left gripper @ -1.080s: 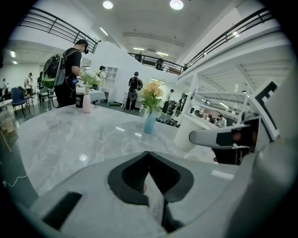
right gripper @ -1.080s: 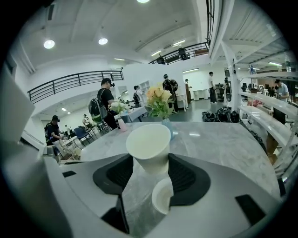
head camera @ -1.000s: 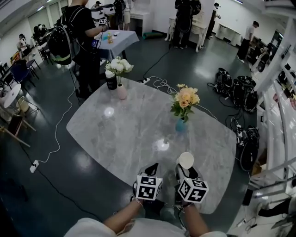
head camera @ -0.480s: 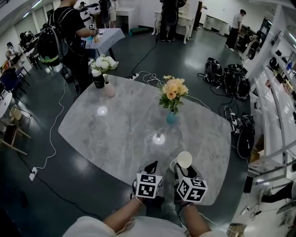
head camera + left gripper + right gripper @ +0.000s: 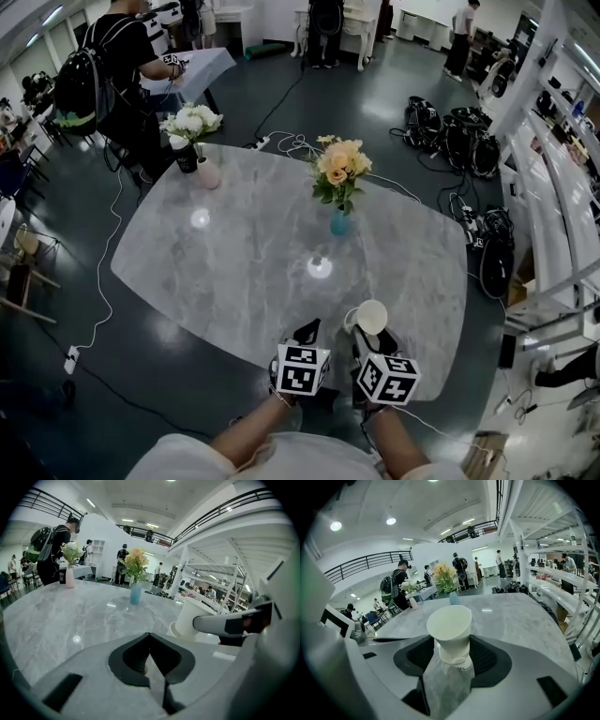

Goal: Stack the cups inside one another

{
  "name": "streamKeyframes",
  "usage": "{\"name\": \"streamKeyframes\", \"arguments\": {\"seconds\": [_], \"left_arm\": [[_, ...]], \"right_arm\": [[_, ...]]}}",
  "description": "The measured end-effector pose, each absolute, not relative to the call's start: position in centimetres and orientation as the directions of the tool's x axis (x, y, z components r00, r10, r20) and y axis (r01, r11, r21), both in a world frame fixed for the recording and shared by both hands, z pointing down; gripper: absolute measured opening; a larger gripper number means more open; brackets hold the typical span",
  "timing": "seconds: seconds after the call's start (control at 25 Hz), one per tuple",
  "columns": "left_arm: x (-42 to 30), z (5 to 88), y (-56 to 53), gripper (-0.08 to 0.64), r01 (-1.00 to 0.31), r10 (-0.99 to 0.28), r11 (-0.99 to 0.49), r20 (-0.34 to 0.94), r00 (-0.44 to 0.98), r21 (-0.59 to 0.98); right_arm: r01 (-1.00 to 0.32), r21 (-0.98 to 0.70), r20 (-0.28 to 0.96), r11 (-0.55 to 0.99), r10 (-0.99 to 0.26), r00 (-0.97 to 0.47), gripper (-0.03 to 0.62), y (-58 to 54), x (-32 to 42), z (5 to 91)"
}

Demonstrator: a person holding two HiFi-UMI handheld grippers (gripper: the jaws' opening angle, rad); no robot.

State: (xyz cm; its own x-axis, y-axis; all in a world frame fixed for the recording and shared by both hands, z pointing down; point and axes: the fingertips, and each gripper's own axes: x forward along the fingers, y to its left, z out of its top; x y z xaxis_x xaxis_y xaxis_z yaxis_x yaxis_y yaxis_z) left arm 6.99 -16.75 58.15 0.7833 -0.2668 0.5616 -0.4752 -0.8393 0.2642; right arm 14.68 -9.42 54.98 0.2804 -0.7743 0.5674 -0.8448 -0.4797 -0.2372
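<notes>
Marble table (image 5: pixel 234 272) has shifted up-frame; right tongs (image 5: pixel 449 654) clasp the paper cup (image 5: pixel 450 627), left tongs (image 5: pixel 150 638) closed.

Grey marble counter (image 5: pixel 234 272) with pale veining — cream-white cup (image 5: pixel 372 317), teal-blue vase (image 5: pixel 340 223), peach and yellow flowers (image 5: pixel 337 169) — dark glossy grey floor (image 5: pixel 112 375).

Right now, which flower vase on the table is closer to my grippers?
The blue vase holding yellow-orange flowers, in the middle of the table. The pale pink vase with white flowers stands farther at the far left edge, beside a dark bottle.
</notes>
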Motion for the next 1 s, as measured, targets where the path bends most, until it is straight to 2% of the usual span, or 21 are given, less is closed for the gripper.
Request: {"name": "streamKeyframes", "arguments": {"seconds": [1.0], "left_arm": [[6.7, 59.0, -18.0, -0.005, -0.496, -0.273, -0.822, 0.572, 0.773, 0.278]], "right_arm": [[-0.849, -0.226, 0.596, -0.478, -0.757, 0.268, 0.227, -9.7, 13.9, 56.1]]}}
